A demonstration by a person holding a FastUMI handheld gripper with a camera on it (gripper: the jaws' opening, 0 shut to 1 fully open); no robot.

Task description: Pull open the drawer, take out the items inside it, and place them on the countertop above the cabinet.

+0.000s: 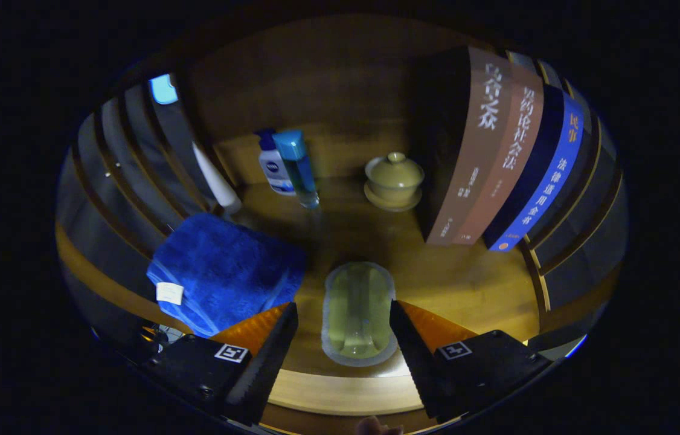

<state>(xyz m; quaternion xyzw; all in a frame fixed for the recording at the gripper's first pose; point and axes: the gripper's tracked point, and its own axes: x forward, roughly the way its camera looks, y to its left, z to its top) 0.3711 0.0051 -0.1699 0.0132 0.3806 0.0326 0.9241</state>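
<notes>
Three books [497,157], two bottles [288,166], gripper [343,323] open around one glass [358,311].

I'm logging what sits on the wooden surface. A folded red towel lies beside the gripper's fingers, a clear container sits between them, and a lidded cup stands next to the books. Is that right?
Not quite: the towel is blue, not red, as the gripper view shows. The rest holds: the clear container sits between the open fingers of the gripper, which do not press on it, and the lidded cup stands next to the books.

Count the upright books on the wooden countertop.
3, side by side beyond the gripper: grey-brown book, reddish-brown book, blue-spined book. Others may hide behind. The open fingers flank a clear glass container.
</notes>
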